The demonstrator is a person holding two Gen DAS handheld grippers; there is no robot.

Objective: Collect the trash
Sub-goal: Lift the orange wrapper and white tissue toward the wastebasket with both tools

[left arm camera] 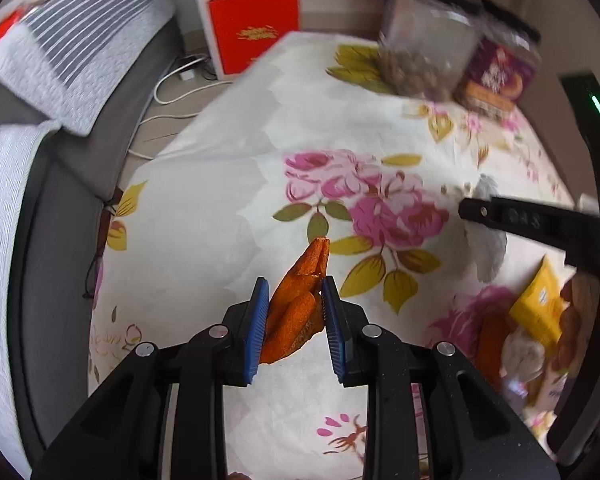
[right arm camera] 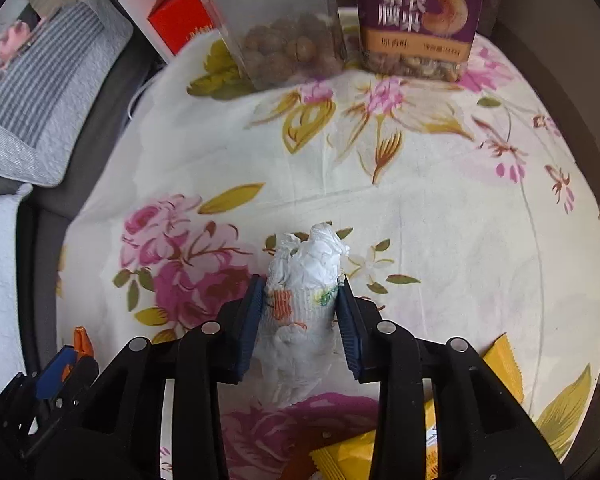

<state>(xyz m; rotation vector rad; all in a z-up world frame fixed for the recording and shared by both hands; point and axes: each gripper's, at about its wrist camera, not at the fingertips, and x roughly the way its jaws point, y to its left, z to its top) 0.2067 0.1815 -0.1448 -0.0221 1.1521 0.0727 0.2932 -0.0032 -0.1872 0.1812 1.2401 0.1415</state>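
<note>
Left wrist view shows the left gripper (left arm camera: 294,300) squeezed shut on a bumpy orange peel (left arm camera: 298,304), held just above the flowery cloth (left arm camera: 204,208) so it can be carried off as trash. Right wrist view shows the right gripper (right arm camera: 300,300) pinched on a soft, crumpled white tissue (right arm camera: 306,280), near the middle of the cloth. A shiny yellow wrapper (right arm camera: 500,360) lies near, on the right.

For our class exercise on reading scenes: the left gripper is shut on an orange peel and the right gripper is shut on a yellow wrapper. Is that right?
Not quite. The left gripper does hold the orange peel, but the right gripper is shut on a crumpled white tissue, as the right wrist view shows. The yellow wrapper lies on the cloth.
</note>
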